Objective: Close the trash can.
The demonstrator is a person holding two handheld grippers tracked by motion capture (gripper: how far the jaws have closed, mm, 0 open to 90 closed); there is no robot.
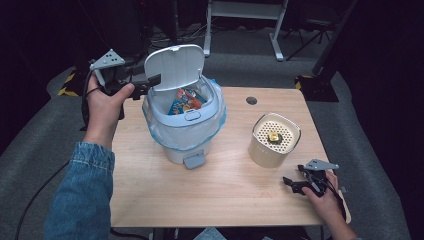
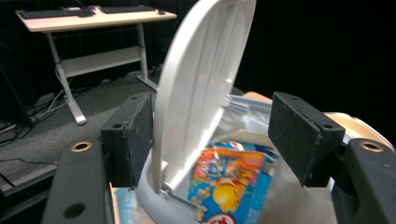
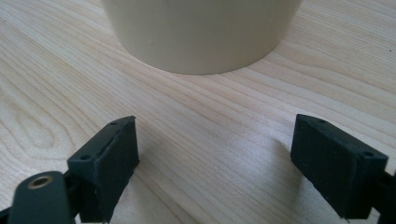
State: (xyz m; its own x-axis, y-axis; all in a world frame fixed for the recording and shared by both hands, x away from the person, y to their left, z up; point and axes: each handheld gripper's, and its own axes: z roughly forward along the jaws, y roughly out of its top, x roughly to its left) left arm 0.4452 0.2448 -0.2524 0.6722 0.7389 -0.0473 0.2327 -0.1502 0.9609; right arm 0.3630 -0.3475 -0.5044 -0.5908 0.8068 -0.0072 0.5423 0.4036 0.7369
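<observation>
Jaws of my left tool (image 1: 152, 81) stand wide astride the raised bin lid (image 1: 175, 66); my right tool (image 1: 292, 184), wide and empty, rests at the worktop's (image 1: 210, 190) four o'clock.

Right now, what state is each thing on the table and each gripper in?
Bin lid: raised, upright, its edge between the open left jaws.
Trash bin: lined with a bag, a colourful packet inside.
Beige container: upright, untouched.
Left gripper: open.
Right gripper: open, empty, low over the table.
</observation>
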